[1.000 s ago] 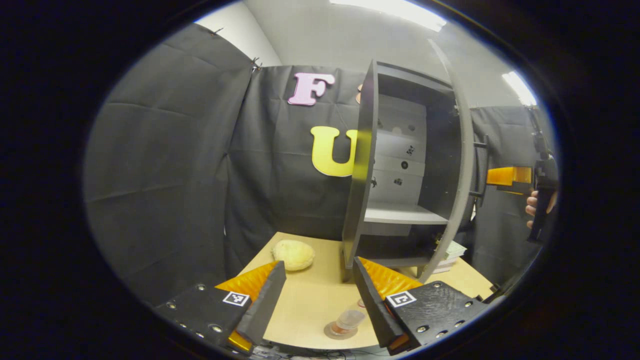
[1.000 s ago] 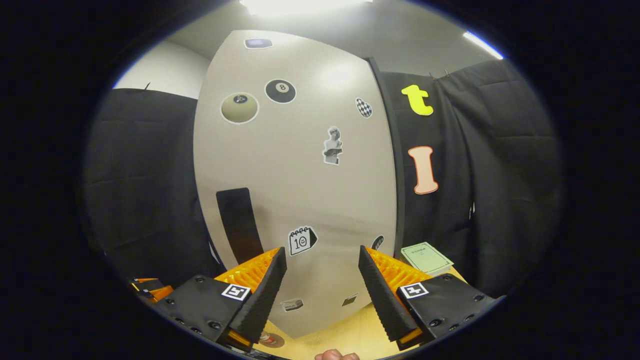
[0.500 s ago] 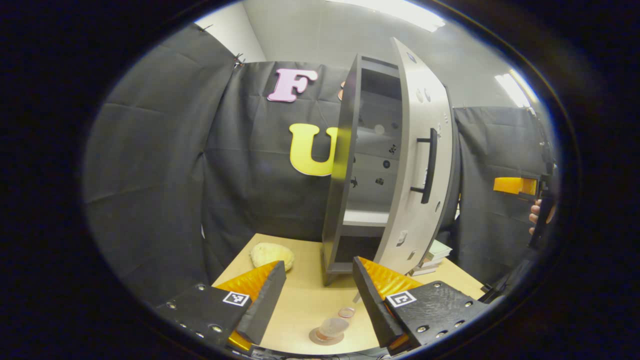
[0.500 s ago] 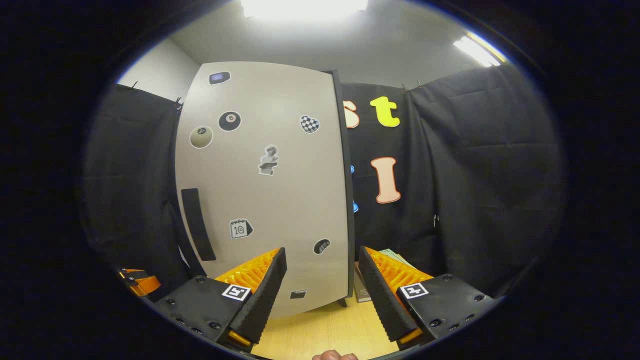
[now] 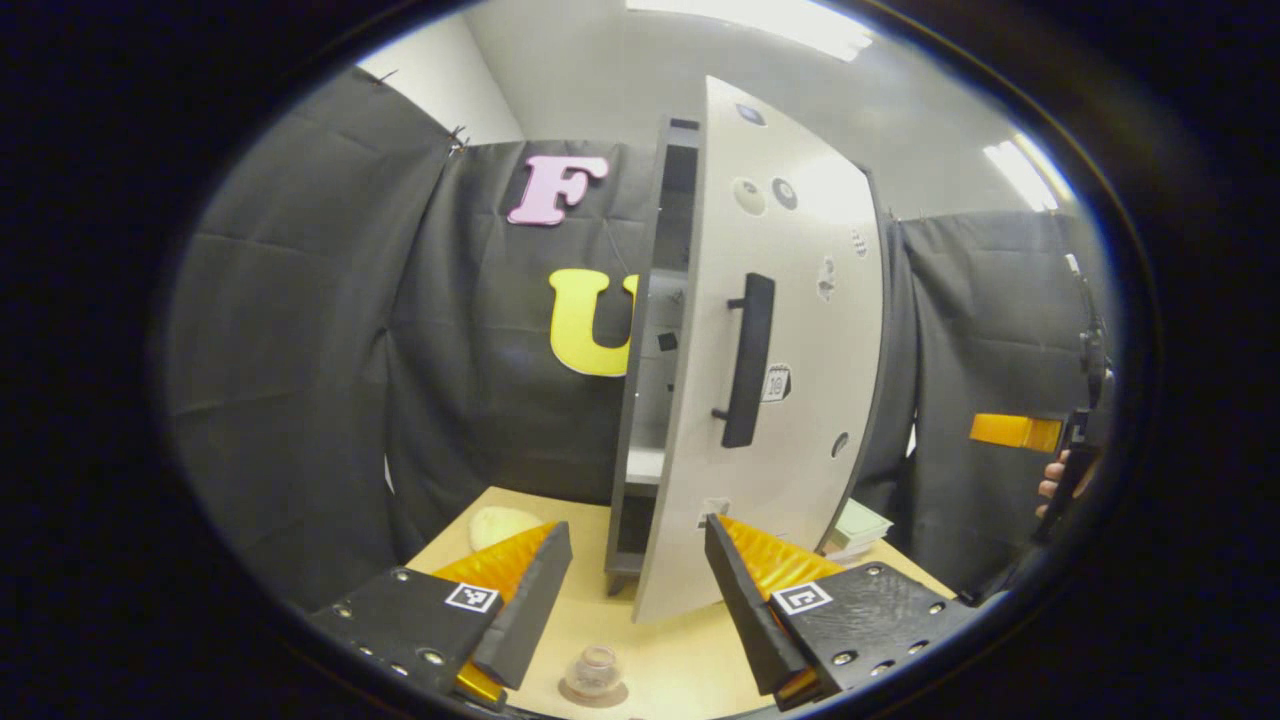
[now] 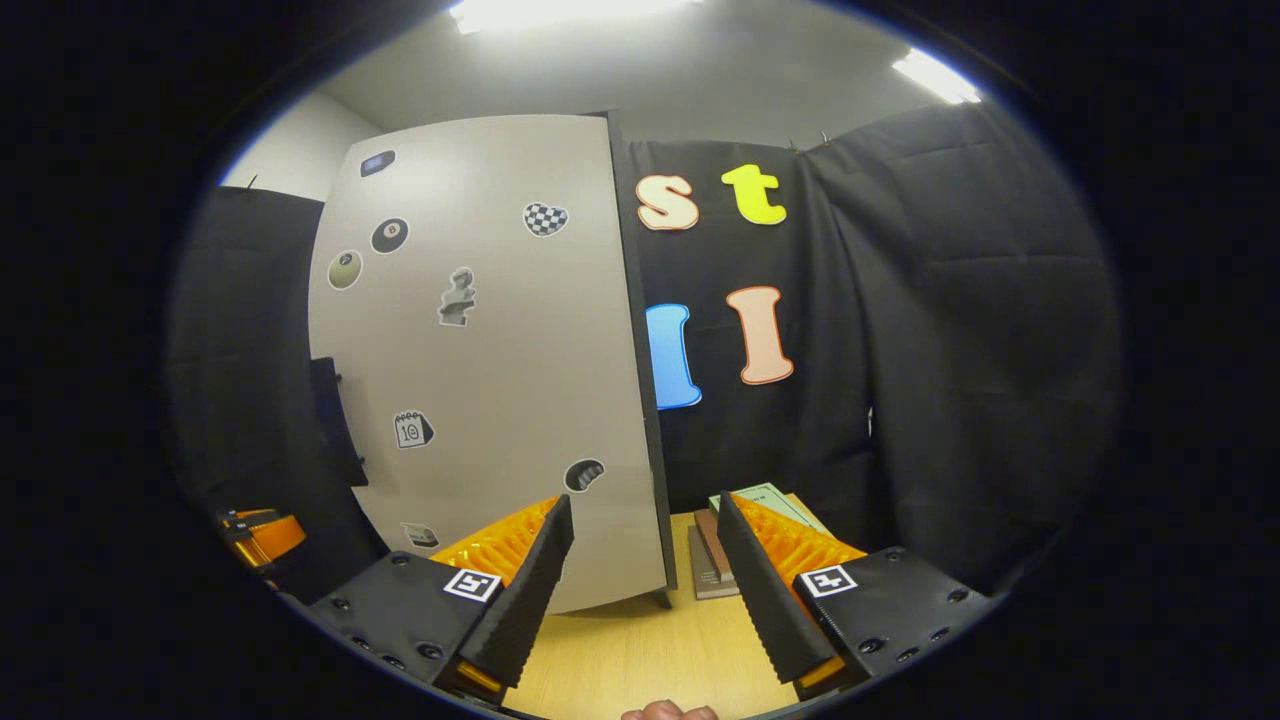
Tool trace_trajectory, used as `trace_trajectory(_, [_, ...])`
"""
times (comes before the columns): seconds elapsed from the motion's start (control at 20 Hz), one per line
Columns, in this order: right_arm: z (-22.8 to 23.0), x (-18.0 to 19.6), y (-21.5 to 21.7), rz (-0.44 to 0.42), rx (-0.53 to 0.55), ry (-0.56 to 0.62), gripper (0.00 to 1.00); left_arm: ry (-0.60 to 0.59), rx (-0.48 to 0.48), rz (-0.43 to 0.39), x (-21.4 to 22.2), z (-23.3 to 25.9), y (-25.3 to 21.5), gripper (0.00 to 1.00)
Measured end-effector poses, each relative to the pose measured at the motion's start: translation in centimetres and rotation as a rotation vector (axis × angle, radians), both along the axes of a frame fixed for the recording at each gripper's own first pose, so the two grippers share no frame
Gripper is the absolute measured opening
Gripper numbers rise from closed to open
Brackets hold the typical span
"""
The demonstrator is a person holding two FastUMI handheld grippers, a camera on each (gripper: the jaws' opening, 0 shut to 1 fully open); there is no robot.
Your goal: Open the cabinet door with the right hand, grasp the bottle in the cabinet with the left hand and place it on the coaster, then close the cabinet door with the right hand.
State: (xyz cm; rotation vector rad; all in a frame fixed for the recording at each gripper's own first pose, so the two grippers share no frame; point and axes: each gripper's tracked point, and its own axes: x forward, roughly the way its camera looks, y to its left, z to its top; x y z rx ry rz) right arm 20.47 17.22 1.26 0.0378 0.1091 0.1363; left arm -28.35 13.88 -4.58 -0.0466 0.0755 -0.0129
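While on its coaster [image 5: 593, 694], bottle [image 5: 595, 666] sits between left fingers [image 5: 528, 600]

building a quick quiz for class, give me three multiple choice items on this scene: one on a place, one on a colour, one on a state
1. Where does the bottle stand?
A. on the coaster
B. on the cabinet shelf
C. on the books

2. What colour is the door handle?
A. white
B. black
C. orange

3. How is the cabinet door?
A. off its hinges
B. swung wide open
C. nearly shut, a gap left

Key:
1. A: the left gripper view shows the bottle on the round coaster on the table.
2. B: the handle is a black bar on the pale door.
3. C: a narrow strip of the cabinet's inside shows beside the door's edge.
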Motion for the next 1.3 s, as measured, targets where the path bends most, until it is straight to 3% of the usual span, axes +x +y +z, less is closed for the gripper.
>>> trace_trajectory(0.4, [-2.7, 0.3, -4.2, -0.062, 0.016, 0.016, 0.93, -0.049, -0.014, -0.021, 1.9, 2.1, -4.8, 0.82])
trace_trajectory(0.75, [-3.0, 1.7, -7.5, -0.095, 0.04, 0.03, 0.93, -0.088, 0.047, 0.0, 2.1, 3.4, -7.3, 0.81])
trace_trajectory(1.05, [-3.0, 2.6, -8.4, -0.032, 0.02, 0.012, 0.93, -0.062, 0.036, 0.024, 3.3, 2.6, -10.3, 0.83])
trace_trajectory(1.3, [-4.4, 3.1, -9.1, 0.054, -0.023, 0.019, 0.93, -0.056, 0.046, 0.112, 2.8, 2.8, -10.1, 0.81])
